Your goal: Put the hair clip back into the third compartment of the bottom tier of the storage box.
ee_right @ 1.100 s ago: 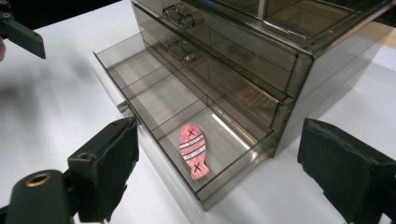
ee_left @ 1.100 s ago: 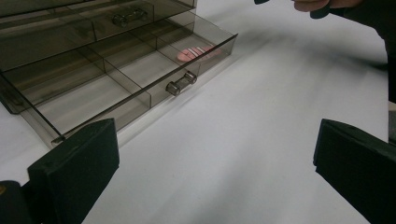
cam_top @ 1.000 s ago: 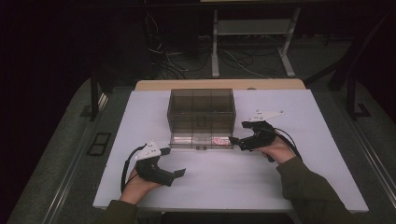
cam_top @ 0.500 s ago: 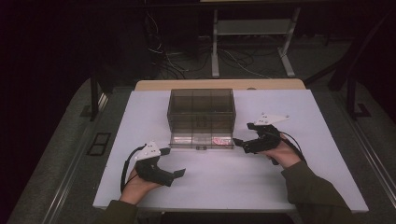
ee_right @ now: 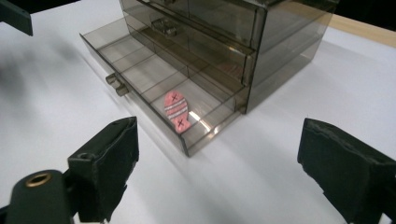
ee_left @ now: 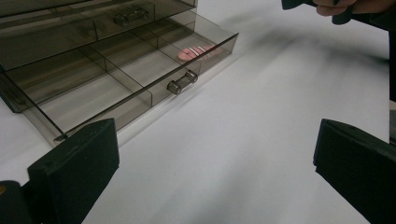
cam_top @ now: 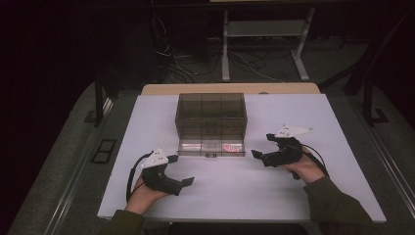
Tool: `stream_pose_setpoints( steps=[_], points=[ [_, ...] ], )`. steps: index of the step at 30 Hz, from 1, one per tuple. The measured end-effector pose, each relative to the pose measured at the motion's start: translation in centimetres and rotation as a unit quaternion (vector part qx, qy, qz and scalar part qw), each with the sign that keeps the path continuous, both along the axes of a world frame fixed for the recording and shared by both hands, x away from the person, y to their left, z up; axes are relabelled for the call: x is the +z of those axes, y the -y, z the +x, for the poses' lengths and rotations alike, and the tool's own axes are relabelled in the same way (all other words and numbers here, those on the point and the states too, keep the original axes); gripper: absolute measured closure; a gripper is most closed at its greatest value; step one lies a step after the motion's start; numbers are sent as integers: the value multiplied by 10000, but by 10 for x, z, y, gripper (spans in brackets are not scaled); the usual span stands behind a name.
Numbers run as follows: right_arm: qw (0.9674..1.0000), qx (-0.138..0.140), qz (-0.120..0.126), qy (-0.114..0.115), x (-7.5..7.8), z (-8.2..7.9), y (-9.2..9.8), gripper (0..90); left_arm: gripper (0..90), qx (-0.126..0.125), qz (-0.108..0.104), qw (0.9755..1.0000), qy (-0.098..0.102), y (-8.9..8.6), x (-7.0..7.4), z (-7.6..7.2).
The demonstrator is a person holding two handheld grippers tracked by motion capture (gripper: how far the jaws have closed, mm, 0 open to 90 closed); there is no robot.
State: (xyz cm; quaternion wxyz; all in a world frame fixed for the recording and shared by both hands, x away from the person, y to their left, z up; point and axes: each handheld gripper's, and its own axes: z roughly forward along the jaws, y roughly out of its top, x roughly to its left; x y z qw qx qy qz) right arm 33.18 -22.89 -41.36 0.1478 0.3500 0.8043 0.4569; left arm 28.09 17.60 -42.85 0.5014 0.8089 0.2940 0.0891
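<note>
While my right gripper (cam_top: 258, 155) hovers open just right of the drawer (ee_right: 140, 79) | pink fish (ee_right: 175, 109) lies in its rightmost compartment | looks light, flat, stiff | pinch its edges | left gripper (cam_top: 188, 182) open too.

In the left gripper view, the smoky plastic drawer cabinet (ee_left: 93, 42) is cut off by the top and left edges, so its upper part is not seen. A small dark object (ee_left: 130, 15) lies in a far compartment; it is too small to tell what it is. The person's right hand (ee_left: 348, 5) is cut by the top edge. In the right gripper view, the cabinet top is also cut off, and the left tool (ee_right: 16, 16) shows just one dark corner at the far left. In the high view, the pink piece (cam_top: 229, 147) in the open drawer (cam_top: 211, 147) is too small to read.
</note>
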Motion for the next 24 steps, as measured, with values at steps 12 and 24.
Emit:
stream_pose_setpoints(
  steps=[12, 24],
  points=[
    [9999, -101, -106, 29, -9, -26, 26, 117, 0, -17, 21, 10000, -25, 0, -1, 0],
    [9996, -246, -96, -21, -22, -53, 57, 117, 0, -13, 29, 10000, -10, 0, 0, 0]
  ],
)
